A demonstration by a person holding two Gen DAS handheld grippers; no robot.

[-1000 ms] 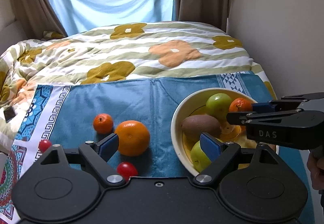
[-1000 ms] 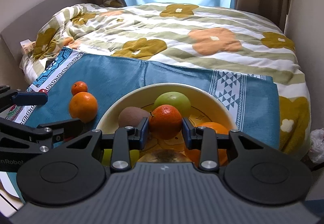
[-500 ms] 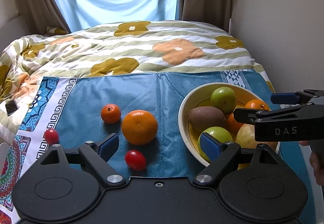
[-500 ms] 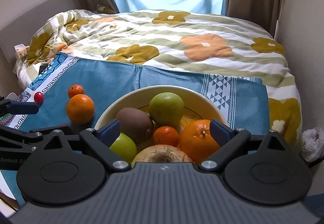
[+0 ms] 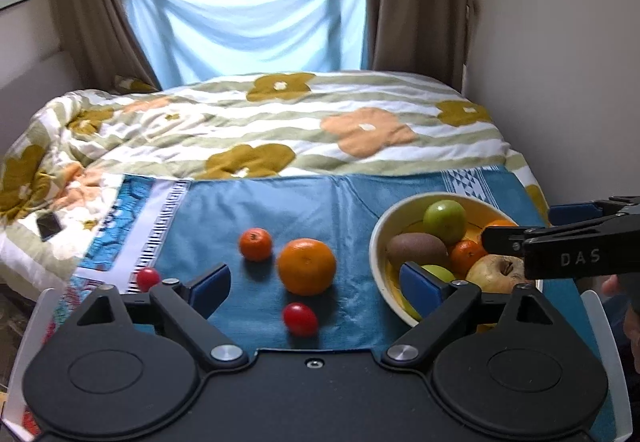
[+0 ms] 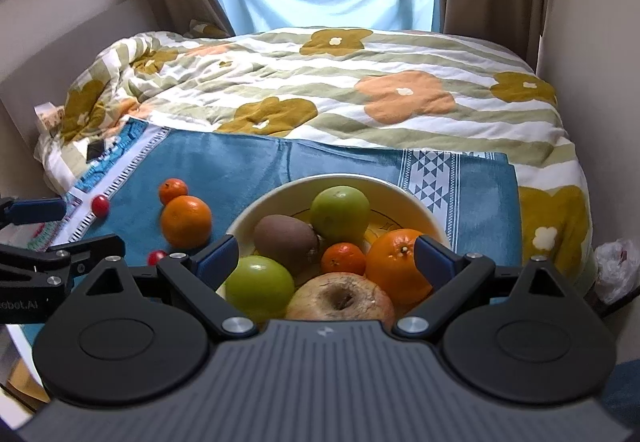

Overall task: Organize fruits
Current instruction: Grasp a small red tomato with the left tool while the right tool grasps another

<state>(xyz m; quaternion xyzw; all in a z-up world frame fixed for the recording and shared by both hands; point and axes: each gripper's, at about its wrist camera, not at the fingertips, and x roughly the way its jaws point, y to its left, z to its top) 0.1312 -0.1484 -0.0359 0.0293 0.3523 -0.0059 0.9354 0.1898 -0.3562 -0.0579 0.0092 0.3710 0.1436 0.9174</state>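
Note:
A cream bowl (image 6: 404, 198) on the blue cloth holds two green apples, a kiwi (image 6: 286, 240), a small mandarin (image 6: 344, 259), a large orange (image 6: 398, 266) and a russet apple (image 6: 340, 300). My right gripper (image 6: 326, 258) is open and empty above the bowl's near side. My left gripper (image 5: 314, 284) is open and empty. Ahead of it on the cloth lie a large orange (image 5: 307, 266), a small mandarin (image 5: 255, 244) and two cherry tomatoes (image 5: 300, 319), (image 5: 148, 279). The bowl (image 5: 378, 242) shows at the right in the left wrist view.
The blue cloth (image 5: 280, 210) lies over a flowered duvet (image 5: 280, 122) on a bed. A wall runs along the right side. A dark phone (image 5: 49, 226) lies on the duvet at the left. A plastic bag (image 6: 616, 266) sits by the bed's right corner.
My right gripper opened and let the small mandarin go into the bowl, then drew back. My left gripper pulled back, so the loose fruit appears farther ahead.

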